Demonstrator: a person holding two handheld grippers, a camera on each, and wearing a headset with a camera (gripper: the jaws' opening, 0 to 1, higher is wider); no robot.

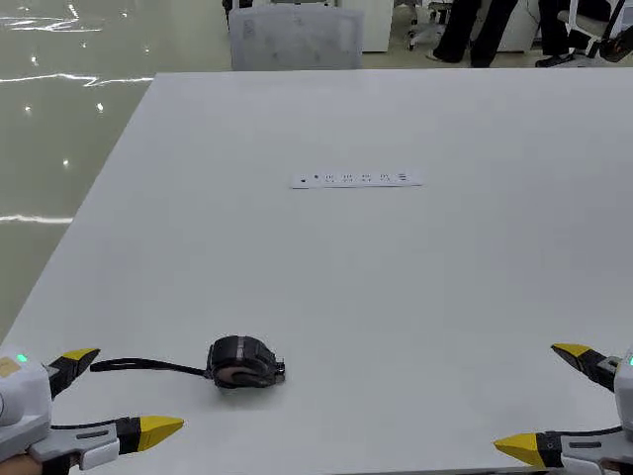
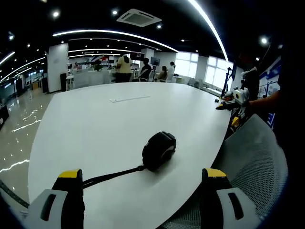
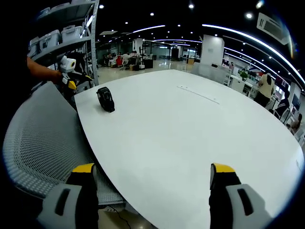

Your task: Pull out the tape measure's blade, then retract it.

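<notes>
While the tape measure point(image 1: 244, 362) is lying lower left, left claw point(image 1: 134, 389) and right claw point(image 1: 529, 398) are hovering wide apart, poised to grip it.

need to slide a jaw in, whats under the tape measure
The tape measure sits directly on the bare white table, its black strap lying flat beside it. The contact patch beneath its case is covered.
</notes>
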